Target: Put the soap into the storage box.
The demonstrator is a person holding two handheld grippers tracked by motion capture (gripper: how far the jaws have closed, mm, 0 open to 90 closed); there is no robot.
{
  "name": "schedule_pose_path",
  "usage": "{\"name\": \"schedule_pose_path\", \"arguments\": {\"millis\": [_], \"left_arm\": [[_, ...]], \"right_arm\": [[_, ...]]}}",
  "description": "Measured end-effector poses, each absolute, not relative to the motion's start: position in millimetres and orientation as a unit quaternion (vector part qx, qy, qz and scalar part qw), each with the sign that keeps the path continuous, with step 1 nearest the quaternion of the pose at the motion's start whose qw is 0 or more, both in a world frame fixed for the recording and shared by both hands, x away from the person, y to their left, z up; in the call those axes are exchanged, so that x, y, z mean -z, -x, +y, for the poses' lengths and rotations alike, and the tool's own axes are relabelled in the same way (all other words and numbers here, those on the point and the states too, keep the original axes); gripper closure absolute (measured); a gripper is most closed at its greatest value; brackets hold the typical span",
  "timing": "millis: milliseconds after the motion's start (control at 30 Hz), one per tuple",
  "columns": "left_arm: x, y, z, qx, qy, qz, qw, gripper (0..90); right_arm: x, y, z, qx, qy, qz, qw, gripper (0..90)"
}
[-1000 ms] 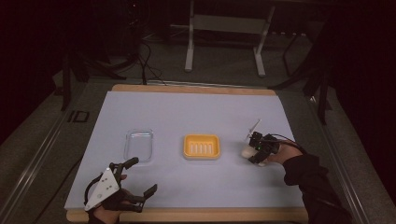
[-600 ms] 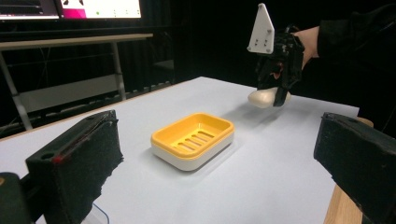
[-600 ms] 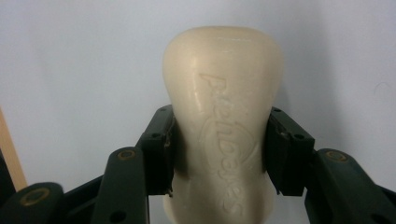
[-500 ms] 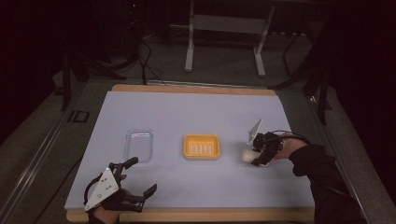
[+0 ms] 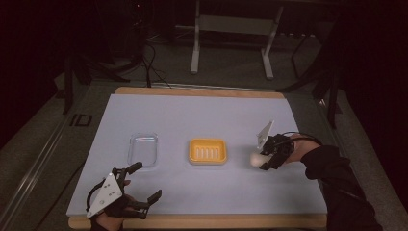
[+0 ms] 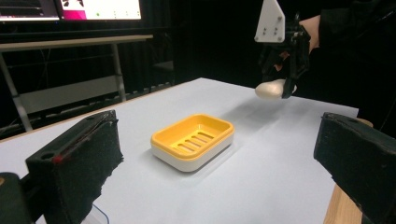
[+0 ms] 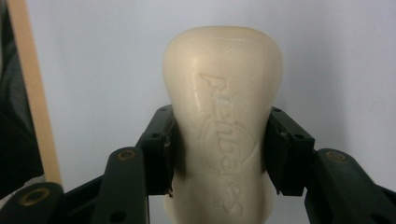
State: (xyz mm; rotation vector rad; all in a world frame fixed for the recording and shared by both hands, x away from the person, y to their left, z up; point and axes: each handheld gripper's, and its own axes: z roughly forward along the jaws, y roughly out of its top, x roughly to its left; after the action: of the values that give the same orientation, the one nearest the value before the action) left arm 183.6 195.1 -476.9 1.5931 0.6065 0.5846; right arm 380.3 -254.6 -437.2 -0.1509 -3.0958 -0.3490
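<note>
- The room is dark; light falls mainly on the table, whose top is covered by a pale lavender-white sheet.
- A light wooden edge shows along the far side of the table, and another along the near side.
- The floor beyond the table is grey-green and dim.
- A pale metal stand with two legs and flat feet rests on that floor.
- Dark cables trail across the floor at the far left.
- In the left gripper view, lit monitor screens glow at the upper left above a long pale shelf.
</note>
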Motion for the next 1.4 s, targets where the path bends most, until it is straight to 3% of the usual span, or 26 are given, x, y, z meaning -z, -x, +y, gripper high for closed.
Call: {"name": "schedule_pose_path", "arguments": {"millis": [800, 1400], "left_arm": [[477, -184, 195, -0.252, -0.695, 0.262, 0.621, 0.9], [477, -183, 194, -0.252, -0.698, 0.258, 0.619, 0.9]], "right_arm": [[377, -383, -218, 0.113, 0.017, -0.993, -0.013, 49.7], [352, -390, -182, 0.114, -0.008, -0.993, -0.022, 49.7]]}}
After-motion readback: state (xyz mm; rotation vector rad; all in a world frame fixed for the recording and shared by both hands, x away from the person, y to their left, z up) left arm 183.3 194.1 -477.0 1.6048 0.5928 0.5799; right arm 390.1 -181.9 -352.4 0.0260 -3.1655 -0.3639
